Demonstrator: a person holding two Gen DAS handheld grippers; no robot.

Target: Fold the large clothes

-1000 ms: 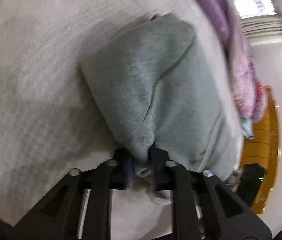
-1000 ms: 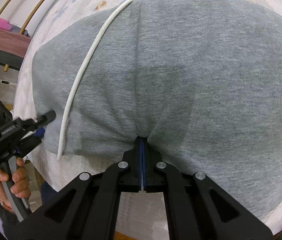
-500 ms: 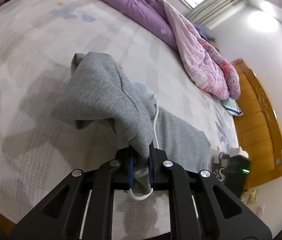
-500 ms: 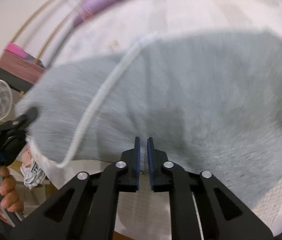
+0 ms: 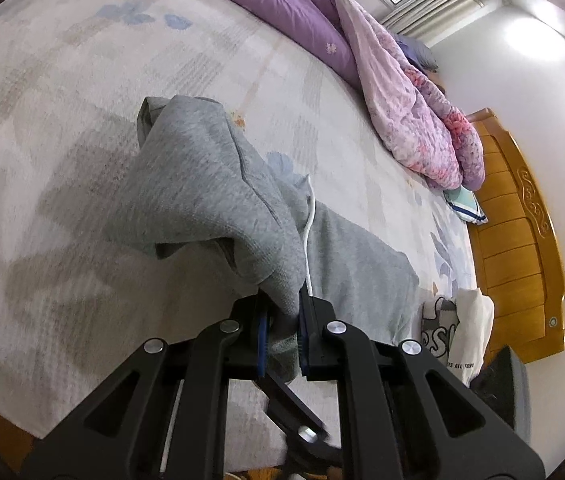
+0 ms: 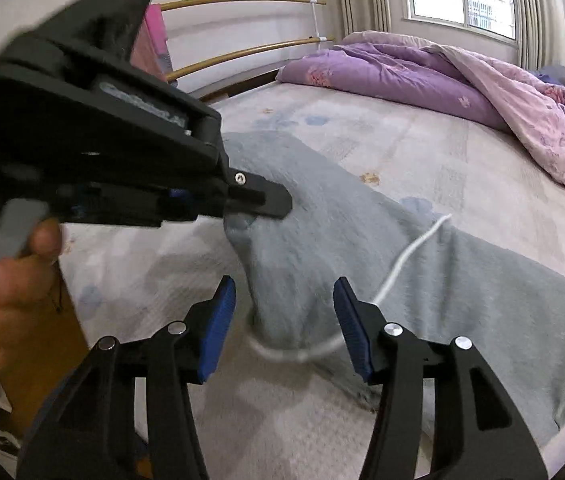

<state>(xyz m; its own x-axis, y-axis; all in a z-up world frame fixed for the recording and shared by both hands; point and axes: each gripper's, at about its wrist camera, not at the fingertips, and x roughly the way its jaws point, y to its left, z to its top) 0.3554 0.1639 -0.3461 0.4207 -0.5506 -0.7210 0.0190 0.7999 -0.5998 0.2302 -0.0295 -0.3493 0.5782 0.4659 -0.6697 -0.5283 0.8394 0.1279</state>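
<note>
A grey sweatshirt (image 5: pixel 202 192) with a white drawstring (image 5: pixel 309 216) lies on the bed; it also shows in the right wrist view (image 6: pixel 422 280). My left gripper (image 5: pixel 282 320) is shut on a bunched edge of the sweatshirt and holds it lifted off the bed. In the right wrist view the left gripper (image 6: pixel 258 204) comes in from the left, pinching the cloth. My right gripper (image 6: pixel 284 320) is open and empty, its blue pads (image 6: pixel 218 320) on either side of the hanging fold with the drawstring (image 6: pixel 402 264) beside it.
A pale patterned bed sheet (image 5: pixel 62 80) covers the bed. A purple and pink quilt (image 5: pixel 362 60) is heaped along the far side, also seen in the right wrist view (image 6: pixel 462 80). A wooden headboard (image 5: pixel 522 240) stands at right, with a white garment (image 5: pixel 470 332) below it. A brass bed rail (image 6: pixel 242 56) is behind.
My right gripper let go of the sweatshirt, opened wide and pulled back. My left gripper lifted its held edge up and over, bringing the cloth toward the right gripper.
</note>
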